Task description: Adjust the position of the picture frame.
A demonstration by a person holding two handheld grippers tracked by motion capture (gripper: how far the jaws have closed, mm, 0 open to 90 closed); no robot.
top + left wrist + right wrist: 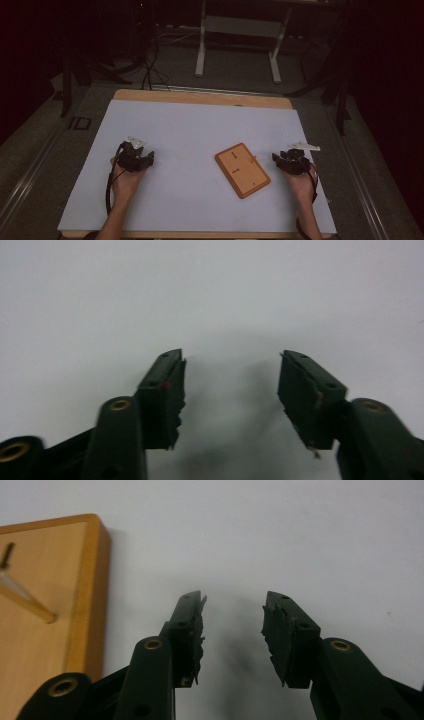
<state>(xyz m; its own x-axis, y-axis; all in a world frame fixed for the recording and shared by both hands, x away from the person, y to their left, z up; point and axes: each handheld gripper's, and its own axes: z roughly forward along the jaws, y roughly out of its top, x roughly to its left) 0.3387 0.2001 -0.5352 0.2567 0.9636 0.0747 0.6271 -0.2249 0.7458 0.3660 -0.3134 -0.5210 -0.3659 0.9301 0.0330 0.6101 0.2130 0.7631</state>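
Observation:
A flat wooden board [242, 169] with small dark slots and a thin peg lies on the white table surface [190, 145], right of centre and turned at an angle. My left gripper [136, 156] rests on the table at the left, well away from the board; in the left gripper view its jaws [231, 390] stand open over bare white surface. My right gripper [291, 161] sits just right of the board. The right gripper view has the right gripper [232, 630] open with nothing between its jaws, and the board's edge [87, 590] to the left of them.
The table has a wooden rim [200, 97] at its far edge. Beyond it are a white desk frame [237, 40], dark cables [150, 65] on the floor and dark stands [342, 95] at the right.

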